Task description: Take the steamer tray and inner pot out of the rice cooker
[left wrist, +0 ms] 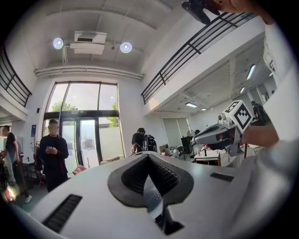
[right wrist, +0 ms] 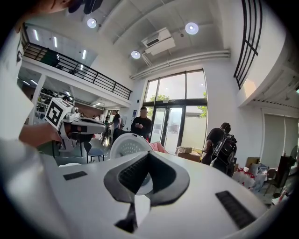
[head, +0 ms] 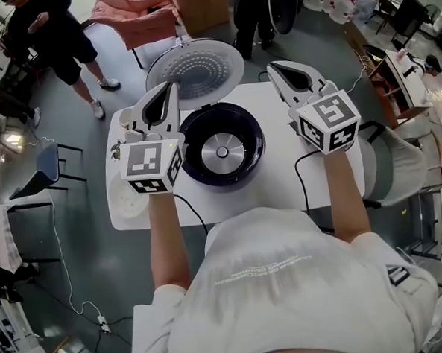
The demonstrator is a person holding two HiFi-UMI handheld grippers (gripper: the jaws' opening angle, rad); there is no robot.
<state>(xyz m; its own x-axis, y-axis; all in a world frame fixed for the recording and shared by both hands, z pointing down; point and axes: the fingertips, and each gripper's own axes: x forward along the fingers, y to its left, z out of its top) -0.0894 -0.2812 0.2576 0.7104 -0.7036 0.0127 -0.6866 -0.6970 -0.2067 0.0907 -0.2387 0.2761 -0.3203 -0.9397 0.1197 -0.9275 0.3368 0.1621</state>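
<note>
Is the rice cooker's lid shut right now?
No, the lid stands tipped back behind the rice cooker, whose dark inside lies open.

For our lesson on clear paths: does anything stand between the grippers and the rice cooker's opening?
Nothing visible does. The lid is swung open behind the rice cooker, and the left gripper and right gripper flank its uncovered mouth, both shut.

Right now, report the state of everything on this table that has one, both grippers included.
White rice cooker lid: open, swung up behind the body.
Dark round rice cooker body: uncovered, silver disc showing at its bottom.
Left gripper: jaws shut, empty.
Right gripper: jaws shut, empty.
White round dish: resting on the table, partly hidden by the left gripper.
</note>
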